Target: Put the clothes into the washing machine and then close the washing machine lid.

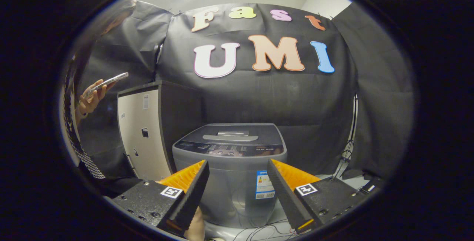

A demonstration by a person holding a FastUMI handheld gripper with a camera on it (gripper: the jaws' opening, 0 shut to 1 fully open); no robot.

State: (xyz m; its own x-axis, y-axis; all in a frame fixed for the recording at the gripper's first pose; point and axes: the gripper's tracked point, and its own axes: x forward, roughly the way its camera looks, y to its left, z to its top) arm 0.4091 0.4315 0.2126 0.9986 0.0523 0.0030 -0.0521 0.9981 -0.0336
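A grey top-loading washing machine (229,170) stands on the floor just beyond my fingers, its lid (230,134) down and flat. My gripper (237,170) is open, fingers spread wide with nothing between them, and the machine's front shows through the gap. No clothes can be made out.
A tall cabinet (142,137) with a pale door stands left of the machine. Beside the cabinet a person's hand (90,98) holds a phone. Cables (259,231) trail on the floor in front of the machine, and a stand's legs (346,156) rise at the right.
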